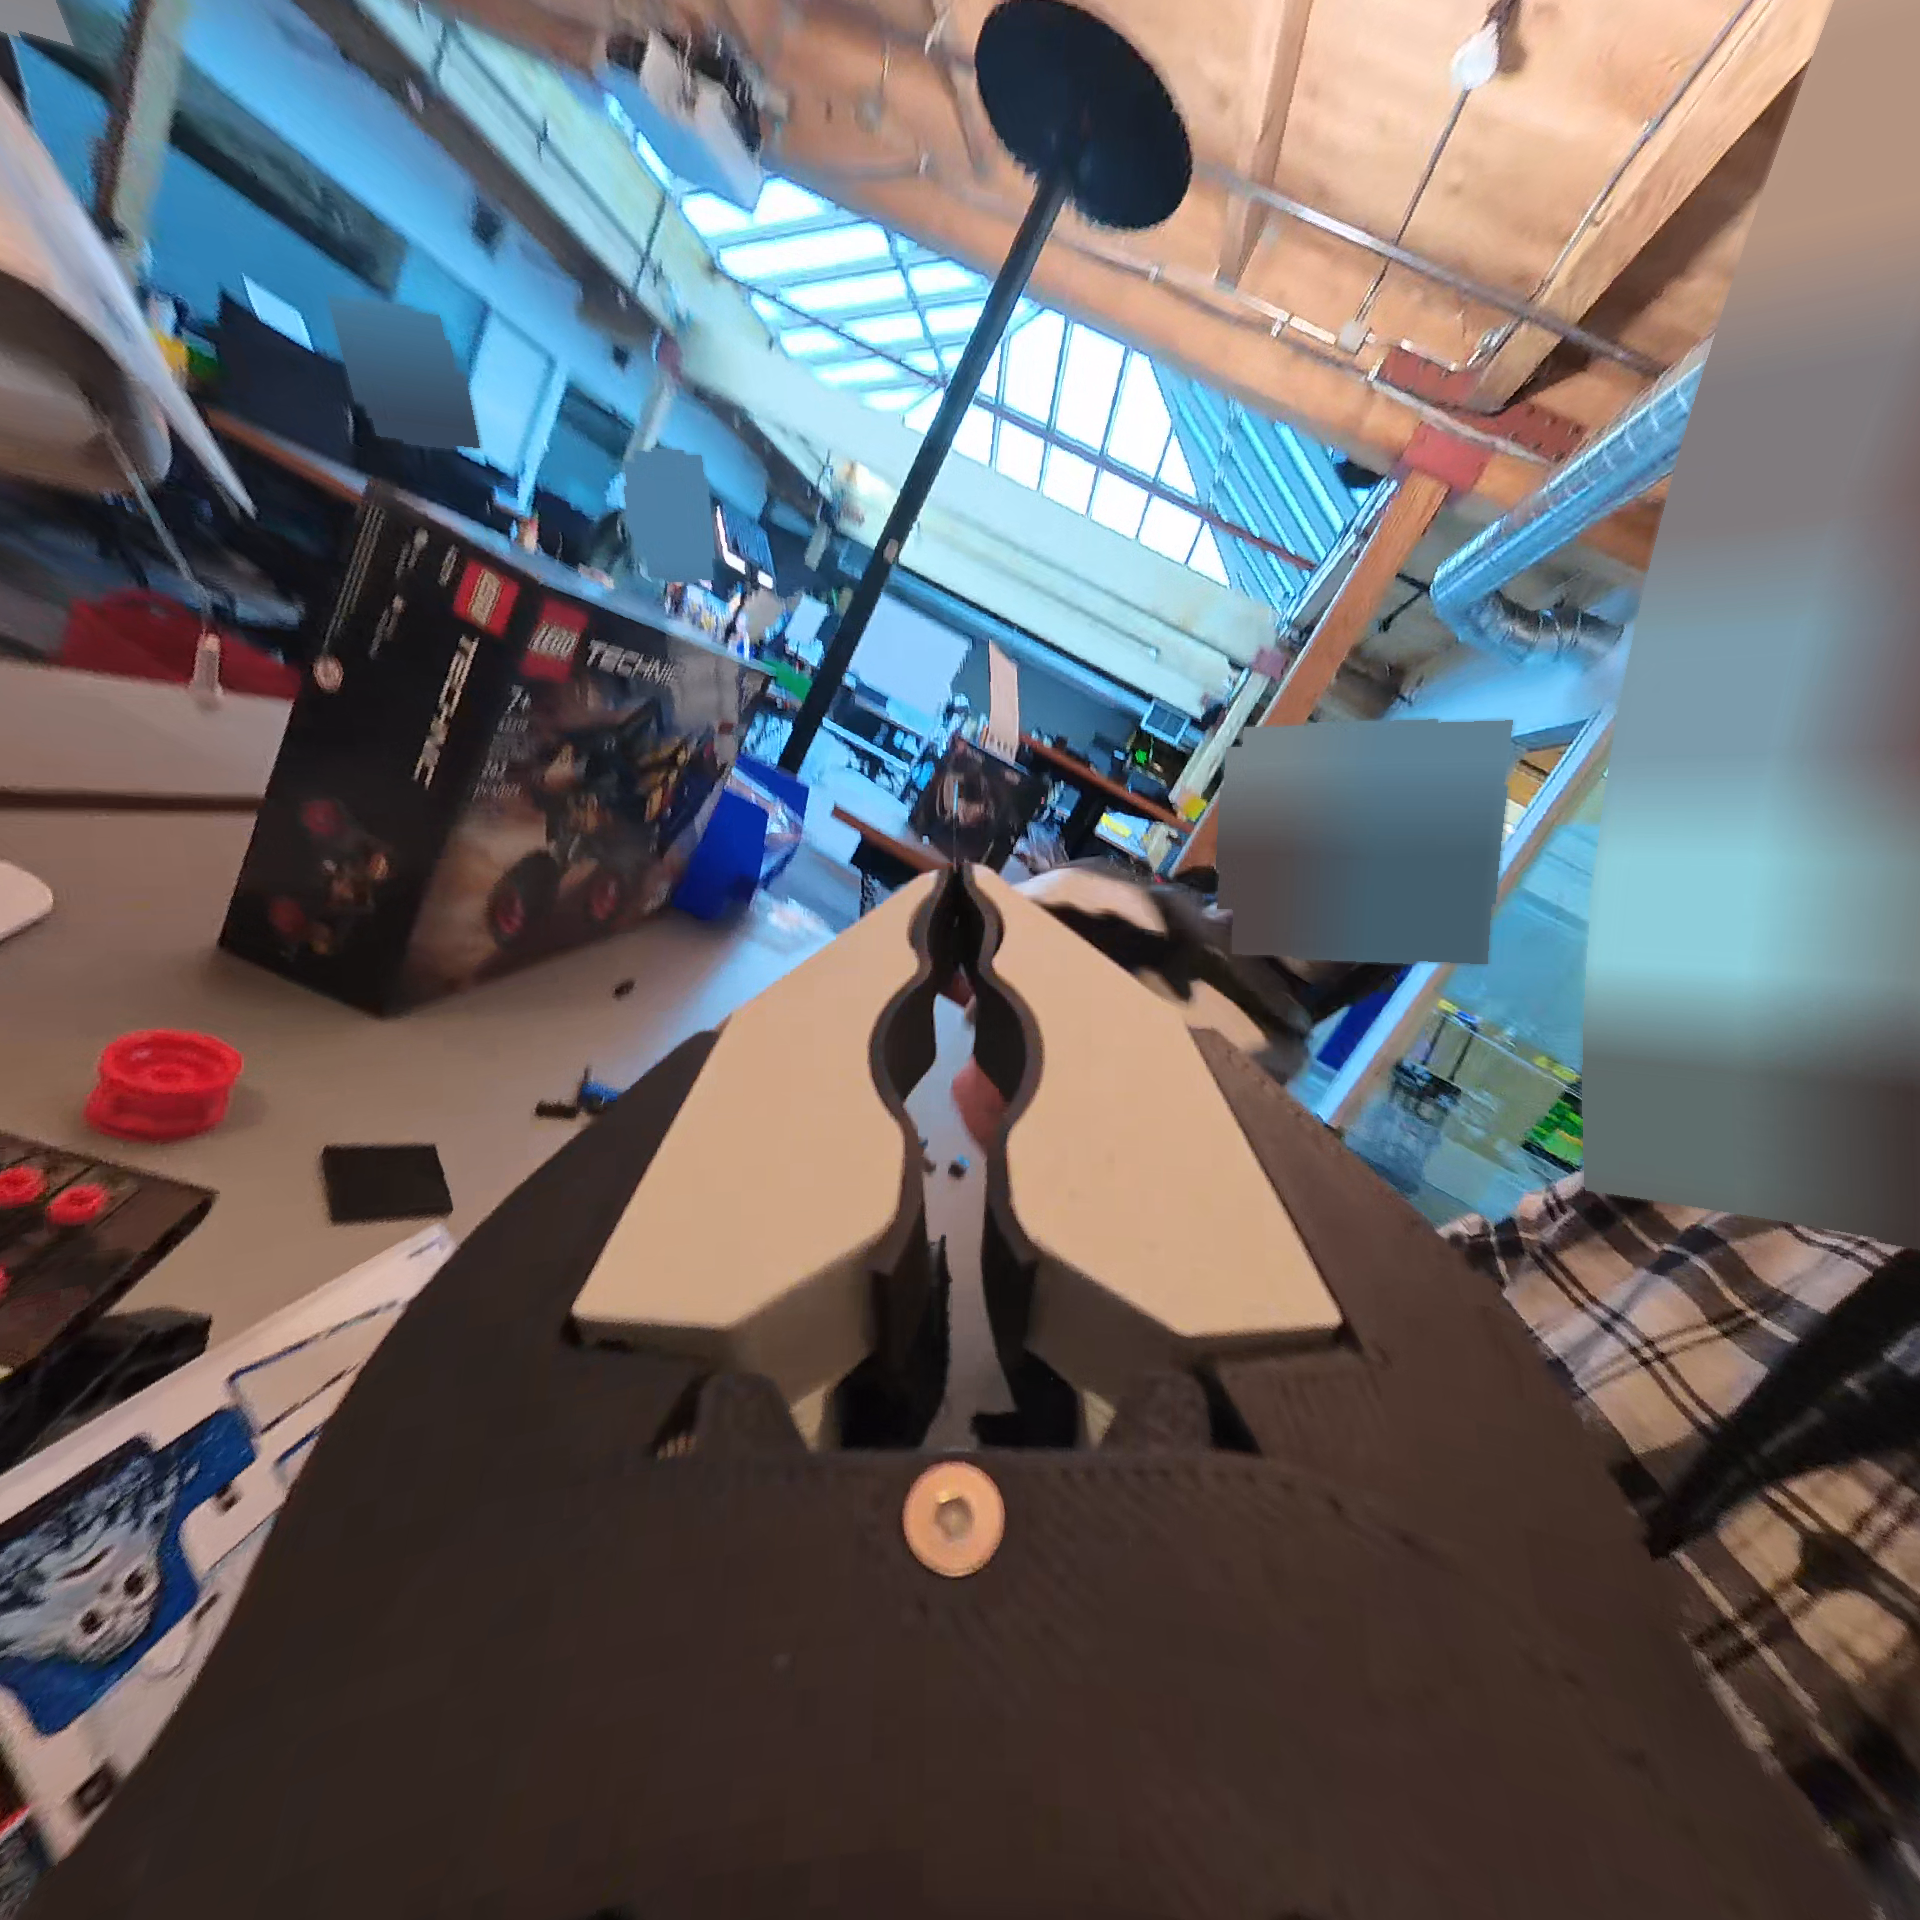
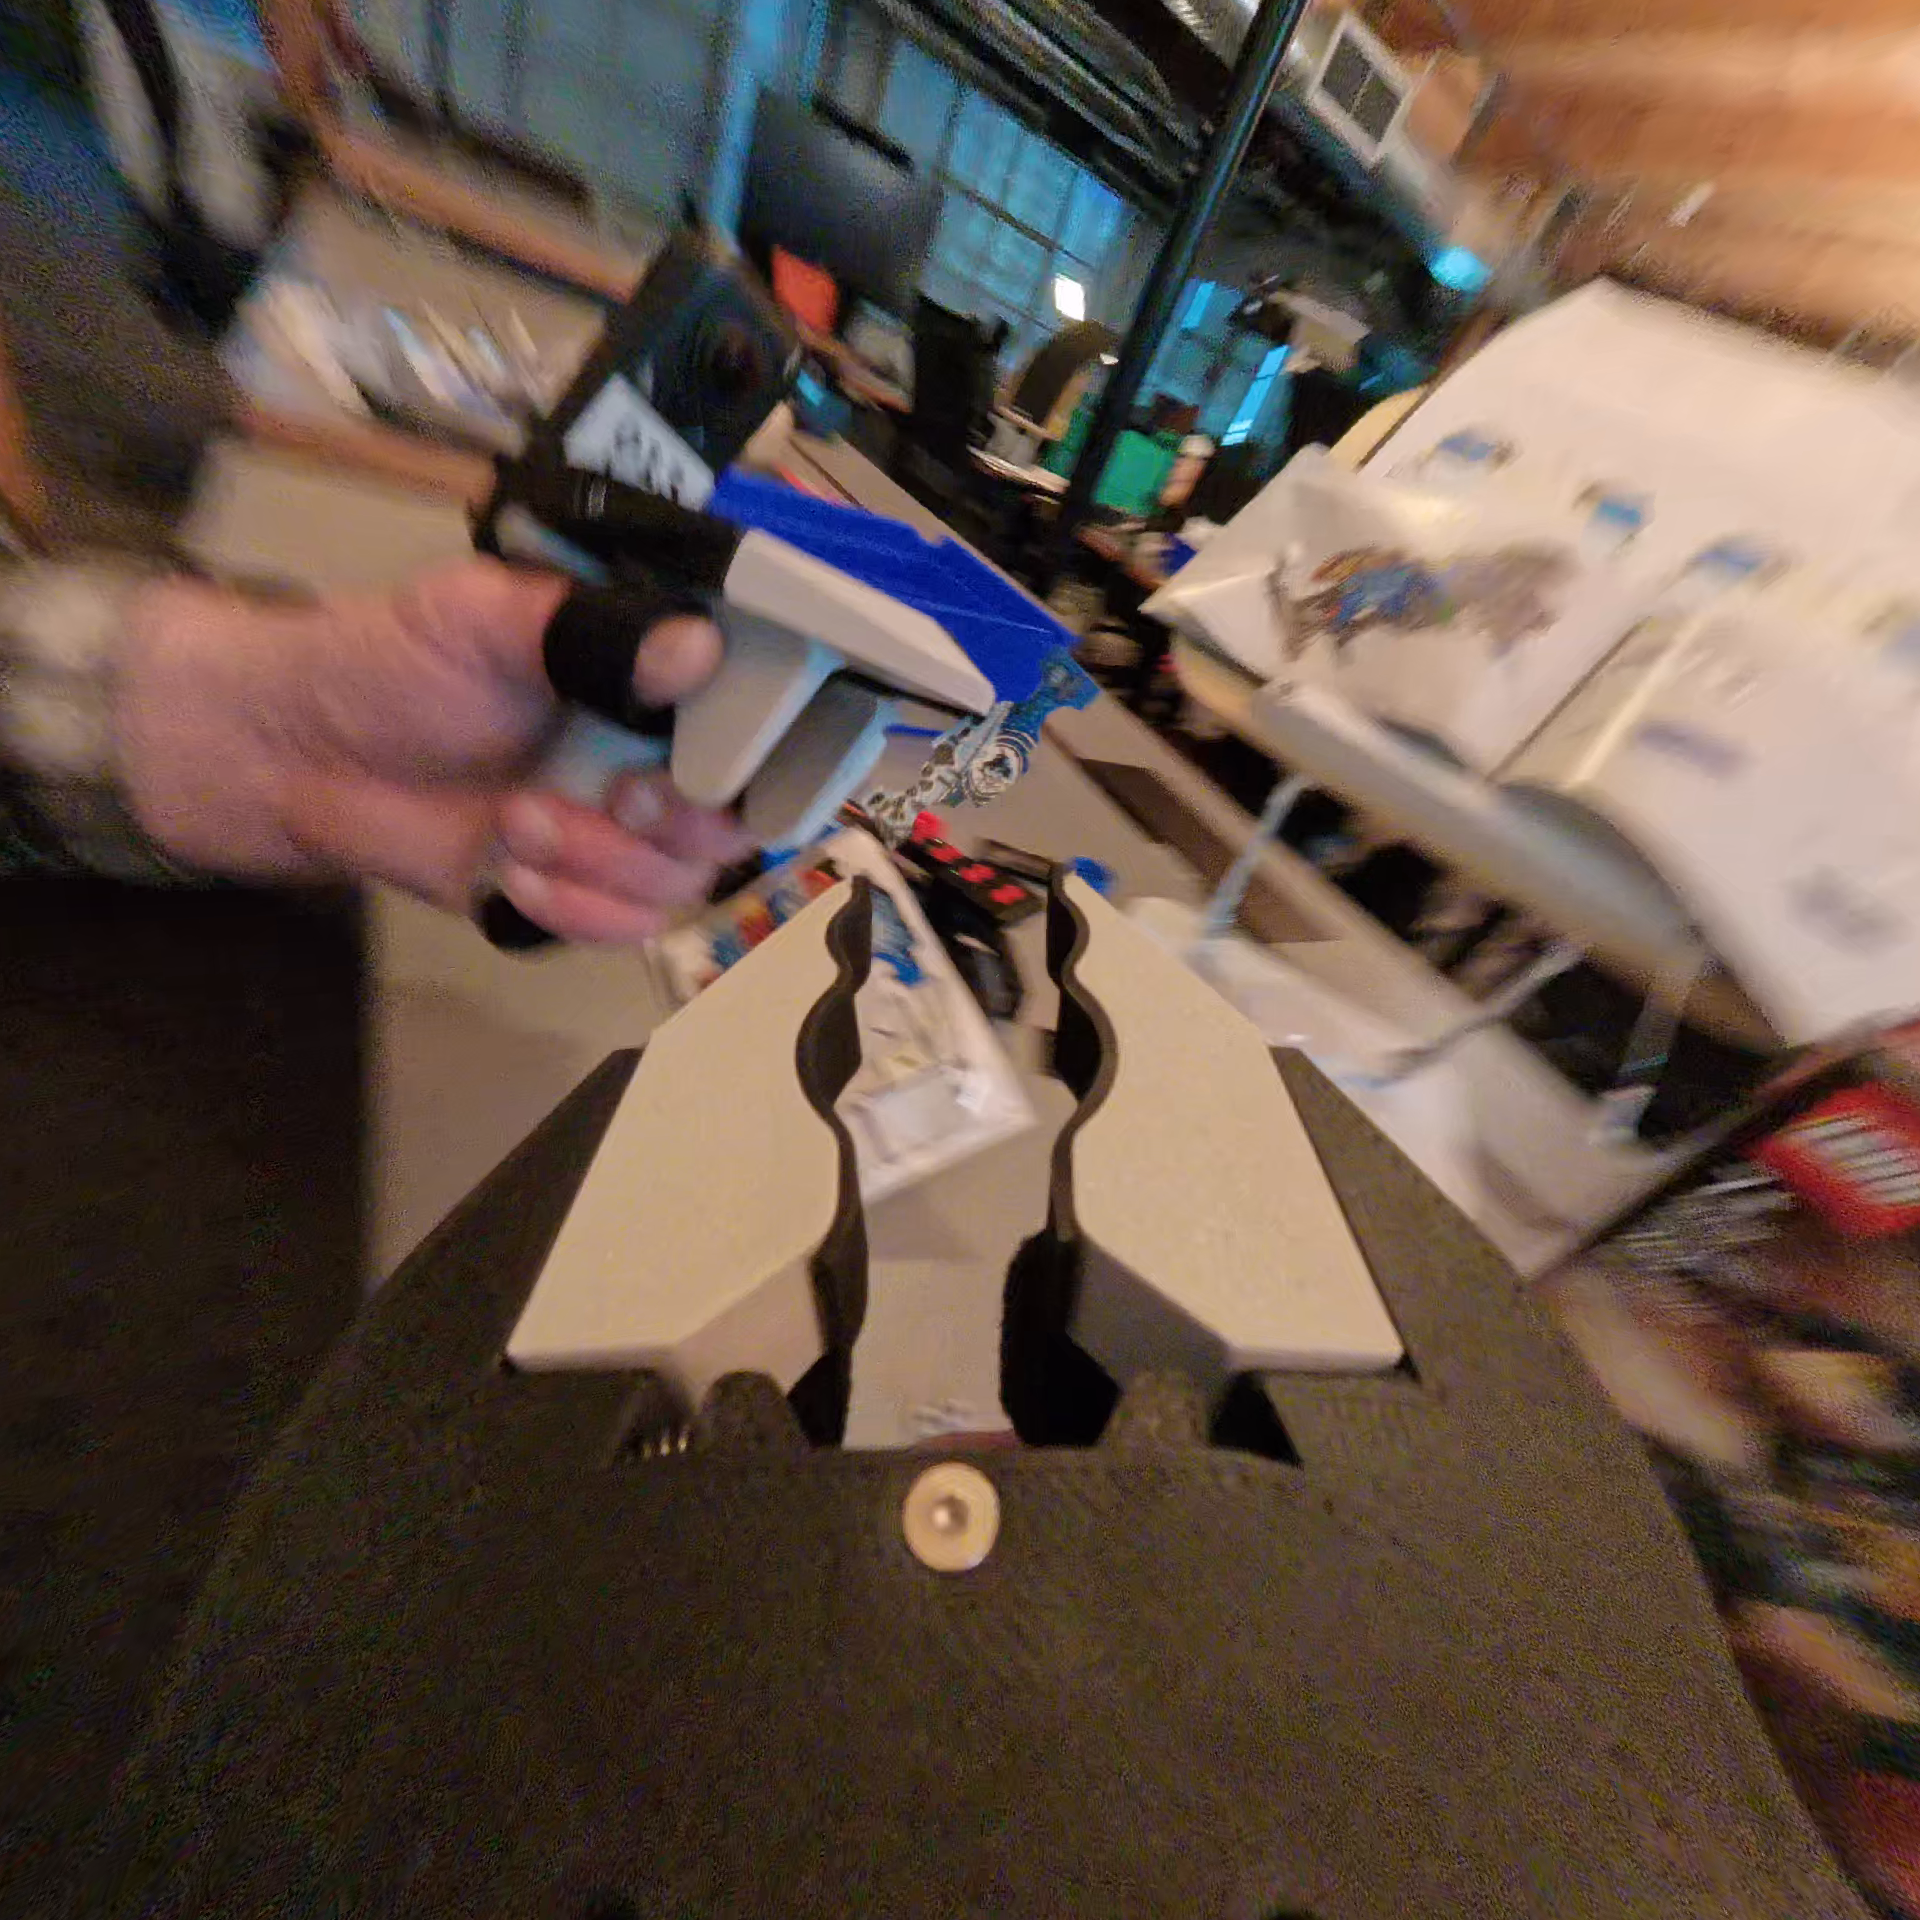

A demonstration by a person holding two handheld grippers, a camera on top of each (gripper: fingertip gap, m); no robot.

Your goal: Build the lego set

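Up in the air, near the middle of the right wrist view: a thin blue-and-white printed strip [image 2: 971, 764], dangling. Pinched at its top end by the left gripper [image 1: 954, 904], jaws squeezed tight together on it. Shows as only a thin edge between the tips in the left wrist view (too thin there to tell what it is).

Below the strip, only in the right wrist view: a white booklet [image 2: 914, 1049] and a black piece with red dots [image 2: 977, 883], both flat on the grey table [image 1: 156, 914]. Closer in, the right gripper [image 2: 956, 894], jaws spread apart and holding nothing. To the left, a hand [image 2: 343, 727] wrapped around the left gripper's handle. On the right, blurry white boxes [image 2: 1610, 540].

Only in the left wrist view: a black lego box [image 1: 488, 769] standing upright on the table. In front of it, stacked red wheel hubs [image 1: 163, 1081], a flat black square [image 1: 387, 1179] and a few tiny loose pieces [image 1: 582, 1096]. At the right edge, a checked sleeve [image 1: 1662, 1403].
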